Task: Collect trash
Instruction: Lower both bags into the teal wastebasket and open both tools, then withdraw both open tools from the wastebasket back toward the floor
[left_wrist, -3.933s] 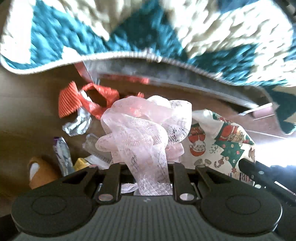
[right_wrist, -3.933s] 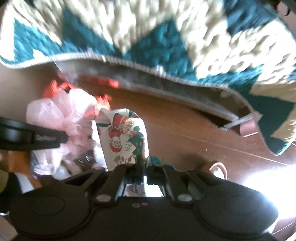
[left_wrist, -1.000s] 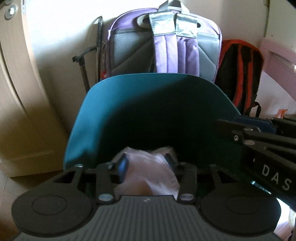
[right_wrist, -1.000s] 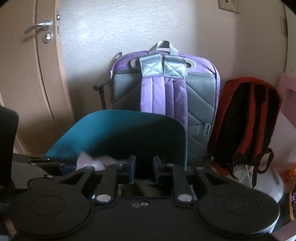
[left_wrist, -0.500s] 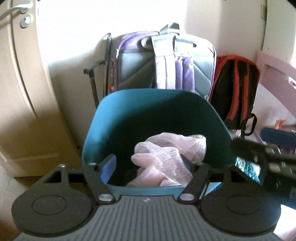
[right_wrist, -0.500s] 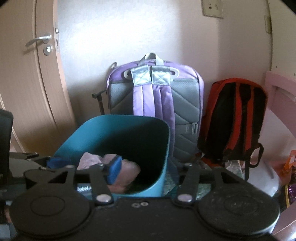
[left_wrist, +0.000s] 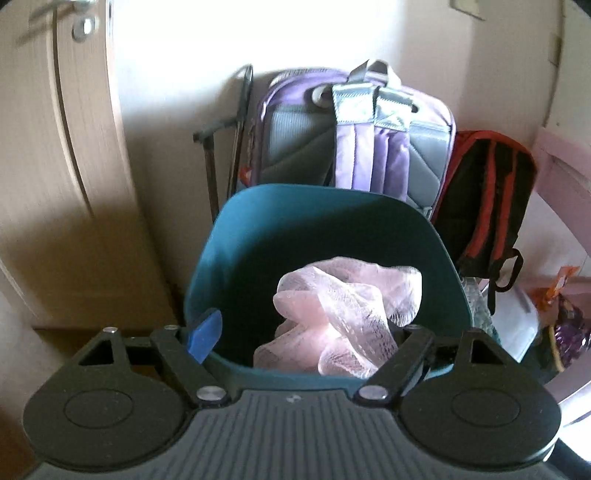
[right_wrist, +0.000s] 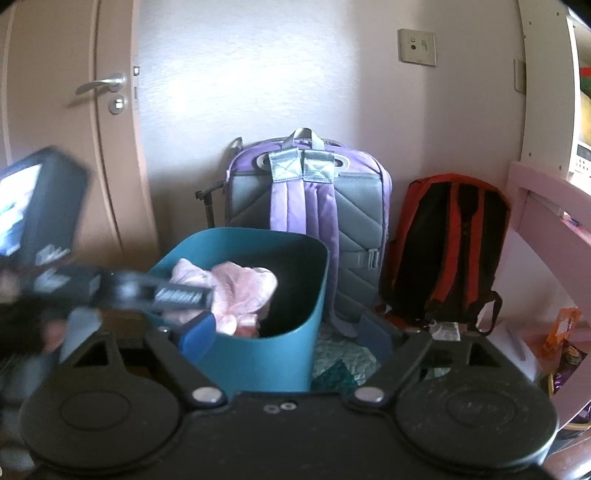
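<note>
Daylight glares on the wall (left_wrist: 280, 40) in the left wrist view, washing it out. The bin (left_wrist: 325, 229) interior lies in deep shadow. Fisheye curvature bends the door (right_wrist: 62, 122) edges. The left gripper (right_wrist: 122, 288) crossing the right wrist view is motion-blurred.

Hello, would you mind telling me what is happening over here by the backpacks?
A person holding a gripper in each hand is collecting trash into the teal bin. The pink mesh netting lies loose in the bin. The left gripper hangs over the bin, jaws opening, pads clear of the netting. The right gripper, beside the bin, is opening too, with nothing between its jaws.
</note>
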